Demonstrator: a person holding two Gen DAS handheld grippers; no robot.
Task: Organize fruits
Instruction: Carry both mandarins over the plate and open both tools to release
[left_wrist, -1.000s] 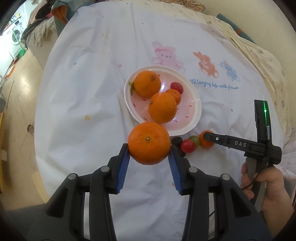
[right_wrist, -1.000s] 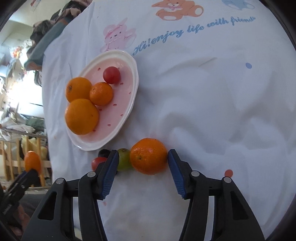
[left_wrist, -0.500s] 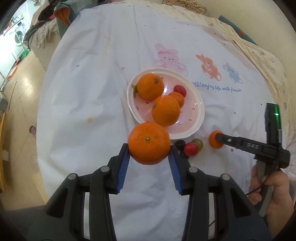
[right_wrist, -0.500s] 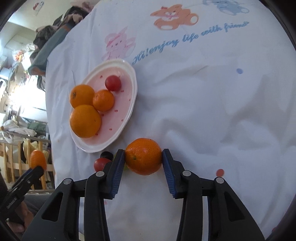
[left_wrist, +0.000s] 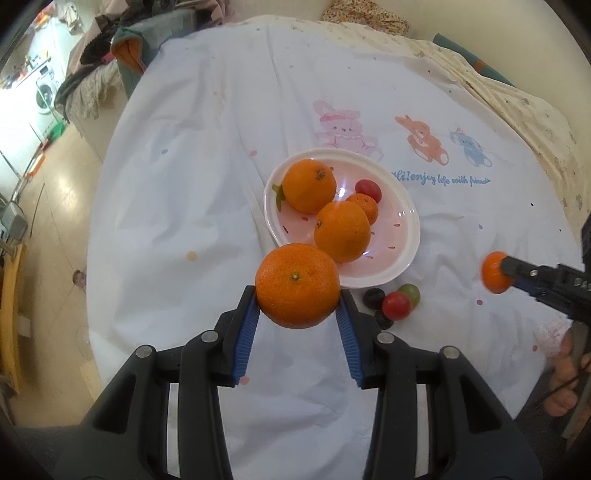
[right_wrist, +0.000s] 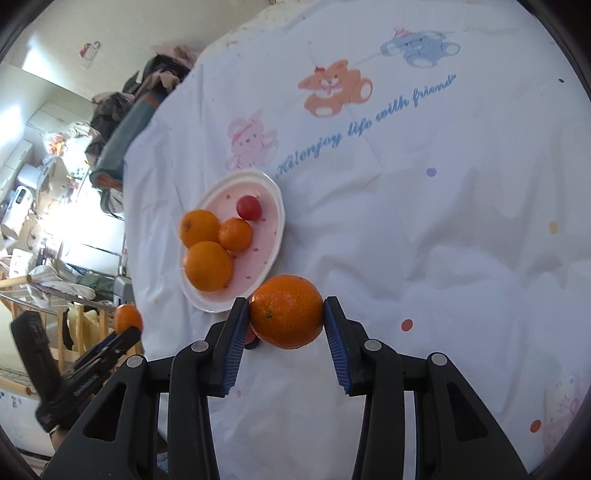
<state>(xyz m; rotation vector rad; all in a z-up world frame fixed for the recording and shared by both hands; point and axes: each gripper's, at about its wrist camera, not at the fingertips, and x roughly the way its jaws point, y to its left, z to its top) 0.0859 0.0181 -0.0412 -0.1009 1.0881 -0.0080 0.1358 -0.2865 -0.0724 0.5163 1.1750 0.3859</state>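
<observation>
My left gripper (left_wrist: 297, 308) is shut on a large orange (left_wrist: 297, 285) and holds it above the cloth, just in front of the white plate (left_wrist: 400, 258). The plate holds two oranges (left_wrist: 341, 232), a small mandarin (left_wrist: 365, 206) and a red cherry tomato (left_wrist: 368, 189). My right gripper (right_wrist: 286, 321) is shut on a small orange (right_wrist: 286, 311), lifted off the cloth near the plate's (right_wrist: 275, 192) front edge. That orange also shows at the right of the left wrist view (left_wrist: 493, 272). A red tomato (left_wrist: 396, 305), a green grape (left_wrist: 410, 292) and dark grapes (left_wrist: 373, 297) lie beside the plate.
A white cloth with cartoon animals (left_wrist: 424, 138) and blue lettering covers the round table. Clothes are piled on a chair (left_wrist: 125, 55) behind the table's far left. The floor (left_wrist: 44, 229) lies beyond the table's left edge.
My right gripper closed on the small orange and lifted it up and away from the tomato and grapes. My left gripper rose and pulled back a little, orange held.
</observation>
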